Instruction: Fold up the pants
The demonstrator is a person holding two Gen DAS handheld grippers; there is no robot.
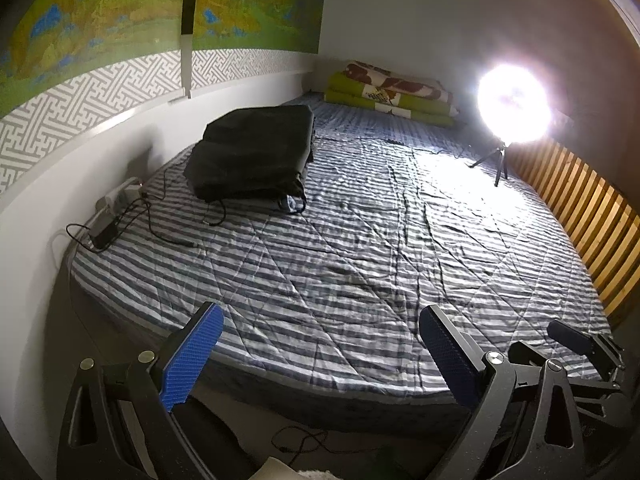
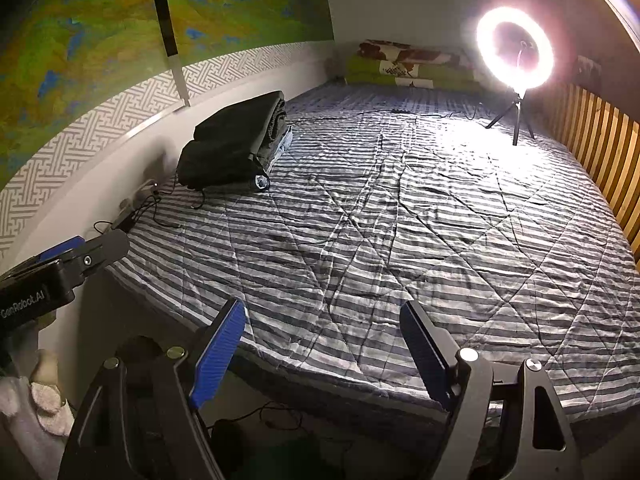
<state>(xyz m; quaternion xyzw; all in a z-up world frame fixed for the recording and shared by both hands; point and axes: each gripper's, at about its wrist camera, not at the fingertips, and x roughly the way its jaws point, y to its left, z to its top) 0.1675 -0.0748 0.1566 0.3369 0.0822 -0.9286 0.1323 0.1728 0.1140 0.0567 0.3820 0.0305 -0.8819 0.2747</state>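
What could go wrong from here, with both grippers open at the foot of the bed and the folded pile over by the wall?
1. Black cables trail from the power strip right up to the stack of folded dark pants; reaching in could snag one.
2. The ring light stands on a small tripod on the striped bedspread; tugging the cover might tip it.
3. The left gripper and right gripper are close together and could bump.

Blue-and-white striped quilted bedspread (image 2: 400,220); black folded pants stack (image 1: 256,152) far left, over pale blue denim; blue ribbed pads (image 1: 192,360) on black left gripper fingers; green-yellow map poster (image 1: 120,20); grey-white key-pattern wall border (image 1: 80,100); green, brown-white folded bedding (image 1: 392,96) far
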